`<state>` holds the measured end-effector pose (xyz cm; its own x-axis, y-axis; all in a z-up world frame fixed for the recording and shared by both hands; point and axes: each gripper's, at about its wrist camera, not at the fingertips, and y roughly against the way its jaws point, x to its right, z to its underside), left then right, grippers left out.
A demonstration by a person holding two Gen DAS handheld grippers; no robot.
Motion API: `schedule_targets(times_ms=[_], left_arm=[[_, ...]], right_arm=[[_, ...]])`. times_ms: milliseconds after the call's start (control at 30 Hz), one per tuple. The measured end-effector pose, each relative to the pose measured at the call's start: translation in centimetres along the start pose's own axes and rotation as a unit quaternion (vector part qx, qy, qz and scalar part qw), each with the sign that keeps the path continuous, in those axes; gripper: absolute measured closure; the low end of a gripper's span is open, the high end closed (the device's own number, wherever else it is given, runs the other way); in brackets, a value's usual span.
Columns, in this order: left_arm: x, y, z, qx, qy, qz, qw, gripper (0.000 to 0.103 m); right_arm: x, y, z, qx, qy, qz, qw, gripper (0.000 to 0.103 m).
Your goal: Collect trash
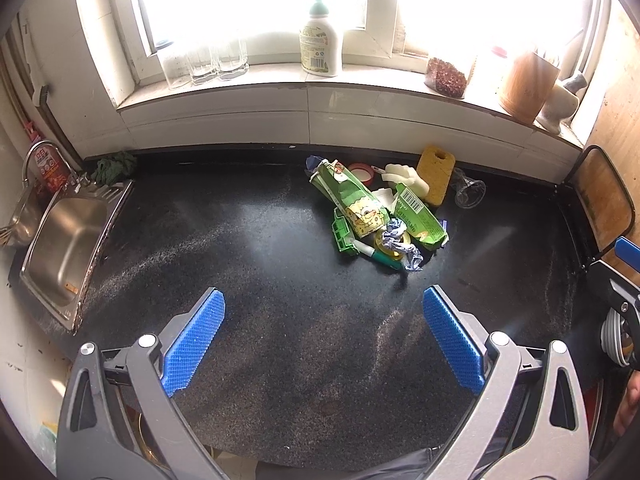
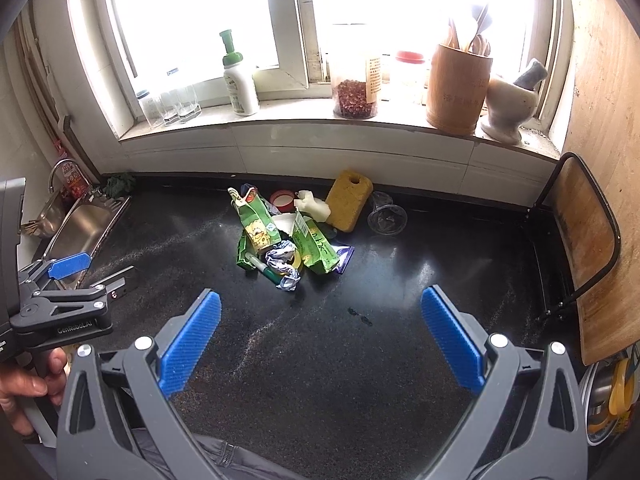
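Note:
A heap of trash lies on the black counter [image 1: 280, 340] near the back wall: a green SpongeBob carton [image 1: 354, 200] [image 2: 258, 226], a second green carton [image 1: 420, 216] [image 2: 314, 246], crumpled foil wrapper [image 1: 396, 240] [image 2: 284, 264], a green marker [image 1: 376, 258] [image 2: 264, 268], a tape roll [image 1: 390, 250], a clear plastic cup [image 1: 470, 192] [image 2: 386, 214] on its side. My left gripper [image 1: 324, 340] is open and empty, well short of the heap. My right gripper [image 2: 320, 340] is open and empty, also short of it.
A steel sink [image 1: 66, 248] [image 2: 76, 224] sits at the left. A yellow sponge [image 1: 436, 174] [image 2: 348, 200] leans on the back wall. The sill holds glasses [image 1: 204, 62], a soap bottle [image 1: 320, 44], a jar [image 2: 354, 88], a bamboo utensil holder [image 2: 458, 88]. A cutting board [image 2: 588, 256] stands at right.

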<state>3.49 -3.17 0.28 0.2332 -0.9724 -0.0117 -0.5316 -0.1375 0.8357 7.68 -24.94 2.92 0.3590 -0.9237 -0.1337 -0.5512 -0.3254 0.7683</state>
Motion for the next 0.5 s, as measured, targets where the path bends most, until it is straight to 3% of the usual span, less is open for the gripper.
schedule_targets(times_ms=[500], left_arm=[[-0.73,-0.64,0.28,-0.016,0.006,0.006,0.9998,0.007]], right_arm=[[-0.11,-0.09,0.43,-0.006,-0.007,0.004,1.0,0.006]])
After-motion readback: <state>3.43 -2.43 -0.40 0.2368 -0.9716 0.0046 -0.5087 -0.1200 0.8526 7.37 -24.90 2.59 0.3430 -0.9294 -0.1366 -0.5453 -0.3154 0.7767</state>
